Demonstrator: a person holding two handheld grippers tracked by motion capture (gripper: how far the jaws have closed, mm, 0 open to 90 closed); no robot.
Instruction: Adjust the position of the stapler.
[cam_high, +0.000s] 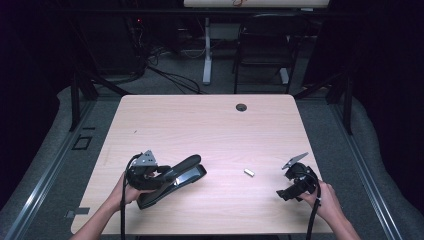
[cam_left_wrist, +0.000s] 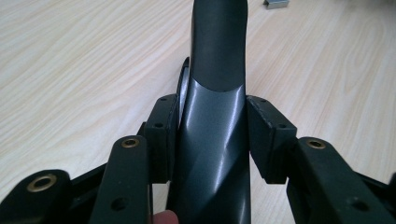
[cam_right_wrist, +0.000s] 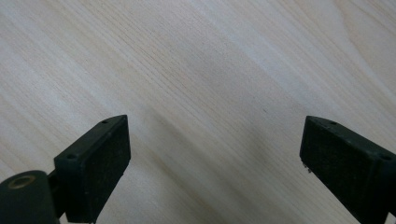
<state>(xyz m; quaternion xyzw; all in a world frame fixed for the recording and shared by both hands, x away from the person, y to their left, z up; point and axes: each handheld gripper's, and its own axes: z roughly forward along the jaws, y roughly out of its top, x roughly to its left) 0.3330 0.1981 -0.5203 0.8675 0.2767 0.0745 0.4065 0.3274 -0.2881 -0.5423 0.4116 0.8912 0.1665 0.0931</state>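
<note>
The left gripper (cam_high: 167, 175) is clamped on a black stapler (cam_left_wrist: 217, 93), its pads pressed against both sides of the stapler's body near the rear. No brand or writing can be read on the stapler. It lies near the table's (cam_high: 200, 125) front left, nose pointing right toward a small strip of staples (cam_high: 249, 172) lying apart on the bare wood. The left hand (cam_high: 131, 190) grips from behind, forearm angled in from below. The right gripper (cam_right_wrist: 215, 158) hovers low over the table near its right edge, jaws wide apart with nothing between them.
</note>
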